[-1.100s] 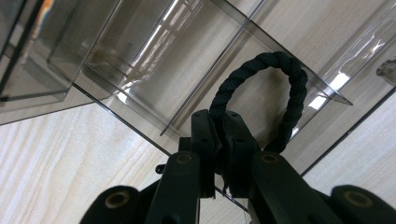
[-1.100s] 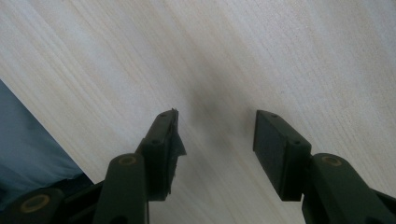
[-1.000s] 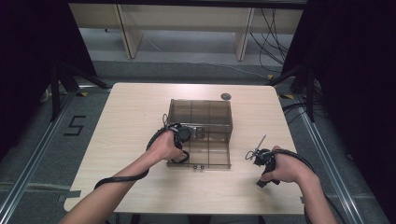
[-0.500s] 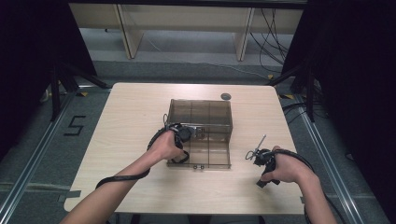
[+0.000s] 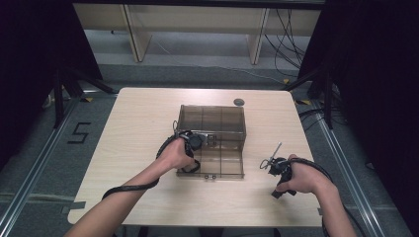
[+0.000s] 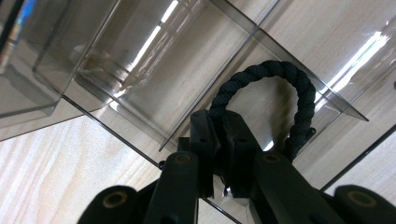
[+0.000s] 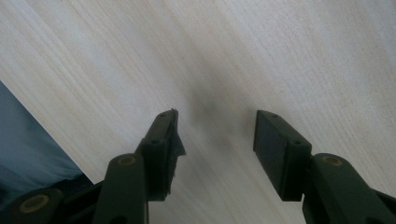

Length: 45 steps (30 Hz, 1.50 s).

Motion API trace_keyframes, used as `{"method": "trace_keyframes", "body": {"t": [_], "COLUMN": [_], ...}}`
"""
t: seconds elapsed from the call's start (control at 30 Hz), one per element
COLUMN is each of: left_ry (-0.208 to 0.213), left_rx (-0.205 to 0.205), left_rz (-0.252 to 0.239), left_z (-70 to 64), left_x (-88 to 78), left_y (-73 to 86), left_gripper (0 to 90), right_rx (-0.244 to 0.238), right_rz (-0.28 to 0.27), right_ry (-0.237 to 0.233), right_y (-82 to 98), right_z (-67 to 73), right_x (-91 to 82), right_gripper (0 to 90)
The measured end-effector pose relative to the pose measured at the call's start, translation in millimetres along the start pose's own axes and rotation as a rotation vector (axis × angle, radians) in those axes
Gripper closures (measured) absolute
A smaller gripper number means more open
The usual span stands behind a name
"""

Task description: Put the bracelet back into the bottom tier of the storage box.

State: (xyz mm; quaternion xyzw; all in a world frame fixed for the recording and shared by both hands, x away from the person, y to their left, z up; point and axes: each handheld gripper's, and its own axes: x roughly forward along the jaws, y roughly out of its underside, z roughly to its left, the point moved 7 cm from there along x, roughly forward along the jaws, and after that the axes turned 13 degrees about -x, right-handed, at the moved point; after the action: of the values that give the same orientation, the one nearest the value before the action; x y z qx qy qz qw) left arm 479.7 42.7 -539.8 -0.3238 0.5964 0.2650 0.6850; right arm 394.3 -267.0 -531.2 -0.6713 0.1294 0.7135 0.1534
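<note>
High view: one table (image 5: 148,123); one smoked clear box (image 5: 212,123) at its centre, lid swung toward the near edge; one small dark disc (image 5: 238,101) near the far edge. Left gripper (image 5: 192,143) at the box's near left side; right gripper (image 5: 272,163) near the right edge, apart from the box. Jaws too small to read.

Left gripper view: jaws pinched together on one black rope loop (image 6: 280,88) fixed to the lid. Box dividers blurred by glare.

Right gripper view: jaws spread wide, empty, over bare table; one pad's edge looks frayed.
</note>
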Motion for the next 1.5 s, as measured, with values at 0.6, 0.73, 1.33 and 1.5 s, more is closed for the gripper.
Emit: {"method": "trace_keyframes", "body": {"t": [0.6, 0.73, 1.33, 1.5], "left_ry": [0.026, 0.023, 0.003, -0.003], "left_rx": [-0.016, -0.02, -0.007, -0.006], "left_rz": [-0.027, -0.047, -0.044, -0.033], "left_z": [0.0, 2.1, 1.3, 0.9], "left_x": [-7.6, -13.4, -19.2, -16.3], "left_y": [0.3, -0.1, 2.6, 2.3], "left_gripper": [75.4, 74.3, 85.4, 86.3], "right_rx": [0.013, 0.007, 0.006, 0.012], "right_rz": [0.0, 0.0, 0.005, 0.002], "right_ry": [0.001, -0.002, -0.008, -0.012], "right_y": [0.1, 0.0, 0.8, 1.1], "right_z": [0.8, 0.3, 0.3, 0.4], "right_x": [-0.5, 0.0, 0.7, 0.6], "right_gripper": [50.5, 50.5, 50.5, 50.5]}}
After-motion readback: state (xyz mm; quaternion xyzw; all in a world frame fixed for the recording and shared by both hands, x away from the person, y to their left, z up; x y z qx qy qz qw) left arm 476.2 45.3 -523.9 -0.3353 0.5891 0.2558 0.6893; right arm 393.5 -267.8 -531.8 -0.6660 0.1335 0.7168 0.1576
